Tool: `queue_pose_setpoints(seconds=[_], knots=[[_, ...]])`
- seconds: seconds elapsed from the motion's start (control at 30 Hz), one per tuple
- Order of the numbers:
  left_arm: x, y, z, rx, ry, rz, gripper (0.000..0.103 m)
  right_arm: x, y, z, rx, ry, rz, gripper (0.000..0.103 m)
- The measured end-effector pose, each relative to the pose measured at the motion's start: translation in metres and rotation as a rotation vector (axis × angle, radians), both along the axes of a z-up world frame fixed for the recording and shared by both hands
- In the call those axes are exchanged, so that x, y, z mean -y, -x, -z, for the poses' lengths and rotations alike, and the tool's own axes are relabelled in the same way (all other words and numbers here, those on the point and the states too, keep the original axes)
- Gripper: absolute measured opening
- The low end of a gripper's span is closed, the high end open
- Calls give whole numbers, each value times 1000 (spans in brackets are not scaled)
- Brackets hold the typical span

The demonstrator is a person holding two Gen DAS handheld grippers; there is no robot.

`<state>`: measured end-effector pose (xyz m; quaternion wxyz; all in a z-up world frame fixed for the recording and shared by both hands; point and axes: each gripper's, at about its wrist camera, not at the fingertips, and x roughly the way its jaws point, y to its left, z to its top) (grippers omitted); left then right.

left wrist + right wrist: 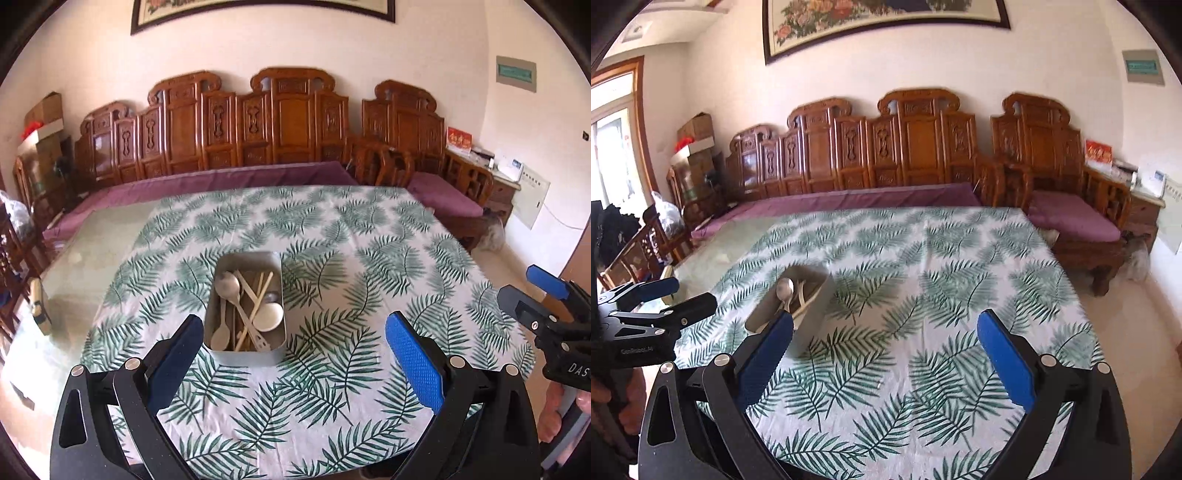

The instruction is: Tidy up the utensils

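Note:
A grey metal tray [246,356] stands on the leaf-print tablecloth [332,240]. It holds a metal spoon [229,286], a white ceramic spoon [269,315], a pale plastic spoon [221,336] and wooden chopsticks [258,299]. My left gripper [293,326] is open and empty, held above the table just short of the tray. My right gripper [884,326] is open and empty to the right of the tray [812,325]. The right gripper also shows at the right edge of the left wrist view [532,291]. The left gripper shows at the left edge of the right wrist view [674,299].
A carved wooden bench [258,122] with purple cushions runs along the far wall behind the table. The table's bare glass top [92,251] shows left of the cloth. Wooden chairs [639,254] stand at the left. A side cabinet [502,184] stands at the far right.

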<state>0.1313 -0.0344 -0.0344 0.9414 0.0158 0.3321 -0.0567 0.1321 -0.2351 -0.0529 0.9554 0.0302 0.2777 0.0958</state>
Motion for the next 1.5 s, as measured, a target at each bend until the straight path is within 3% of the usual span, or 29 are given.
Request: queue_pose_setpoints(seconds=[0.3,0.5,1.5], knots=[[-1,37,-55,123,17,-18,95,1,38,-53,149,1,1,100],[-3,53,-74,171,18,-25,95,0,56,-73,199,7,-2,100],[-6,66,-83,192,17,-32,95,3,64,-81,206,-6,11,100]])
